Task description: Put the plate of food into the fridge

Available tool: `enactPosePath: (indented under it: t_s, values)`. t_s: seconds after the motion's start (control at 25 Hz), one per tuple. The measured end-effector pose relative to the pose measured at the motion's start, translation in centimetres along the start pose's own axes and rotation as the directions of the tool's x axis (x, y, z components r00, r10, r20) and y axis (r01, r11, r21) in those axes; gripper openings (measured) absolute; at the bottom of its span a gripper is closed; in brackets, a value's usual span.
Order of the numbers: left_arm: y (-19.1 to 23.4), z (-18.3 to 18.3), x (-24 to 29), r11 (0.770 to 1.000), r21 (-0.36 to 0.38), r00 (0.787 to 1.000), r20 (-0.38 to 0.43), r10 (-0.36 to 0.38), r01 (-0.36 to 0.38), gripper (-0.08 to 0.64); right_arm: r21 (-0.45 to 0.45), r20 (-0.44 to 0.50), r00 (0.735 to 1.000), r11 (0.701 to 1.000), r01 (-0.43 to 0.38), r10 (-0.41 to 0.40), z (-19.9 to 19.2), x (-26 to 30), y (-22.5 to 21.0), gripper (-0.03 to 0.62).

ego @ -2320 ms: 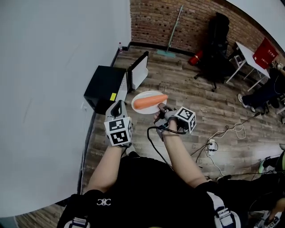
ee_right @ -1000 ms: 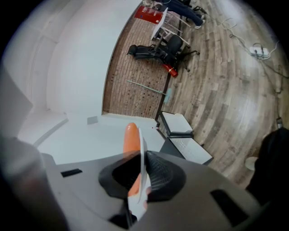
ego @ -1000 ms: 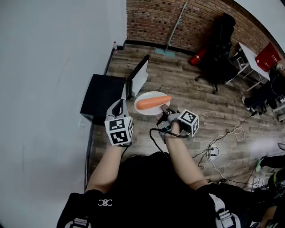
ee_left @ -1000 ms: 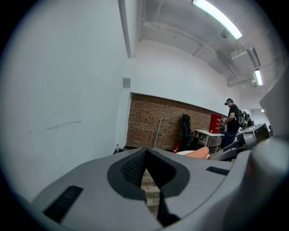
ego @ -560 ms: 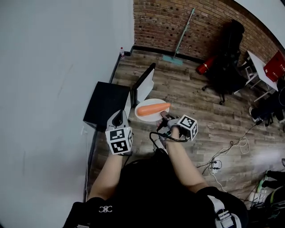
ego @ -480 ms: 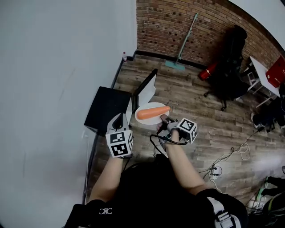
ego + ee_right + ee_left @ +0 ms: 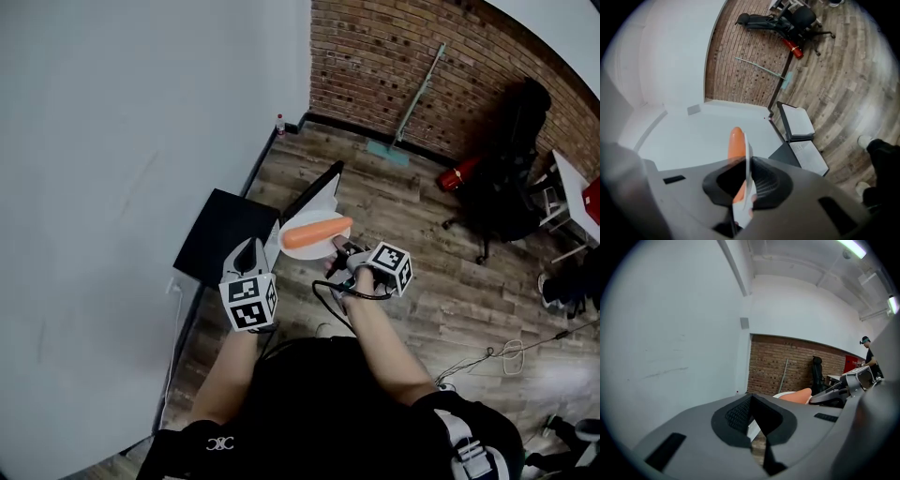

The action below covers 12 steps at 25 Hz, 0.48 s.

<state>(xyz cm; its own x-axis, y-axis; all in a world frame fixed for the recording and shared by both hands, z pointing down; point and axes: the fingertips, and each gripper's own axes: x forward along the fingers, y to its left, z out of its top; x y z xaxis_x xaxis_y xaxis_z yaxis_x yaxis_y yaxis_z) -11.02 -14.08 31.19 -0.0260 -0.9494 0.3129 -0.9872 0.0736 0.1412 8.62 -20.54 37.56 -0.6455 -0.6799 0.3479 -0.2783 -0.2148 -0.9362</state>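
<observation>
Orange carrot (image 7: 316,231) on its plate (image 7: 294,251), at the open fridge (image 7: 223,246).
Right gripper (image 7: 339,255) clamps the rim, left gripper (image 7: 246,253) closed and empty; next, probably, slide it in level.

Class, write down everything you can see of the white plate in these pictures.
The plate is white, round, smooth and thin-rimmed, ceramic by its look. It hangs roughly level above the wood floor, beside the open door of the black fridge. The fingers of the right gripper pinch its near edge; nothing else holds it. One long orange food item, carrot-like, lies across it.
</observation>
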Motion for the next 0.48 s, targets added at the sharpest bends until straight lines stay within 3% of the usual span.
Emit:
enactPosePath:
  t_s: [0.24,0.48]
  values:
    - [-2.6,6.7,5.3,0.992,-0.033,0.992,-0.055,0.116,-0.118,-0.005,-0.016,-0.105,0.994,0.999,0.038,-0.039,7.7,3.4,5.8,0.038]
    - [-0.8,3.0,5.6,0.979,-0.056,0.976,-0.113,0.189,-0.196,-0.005,-0.065,-0.154,0.986,0.996,0.055,-0.065,8.5,6.4,3.8,0.037]
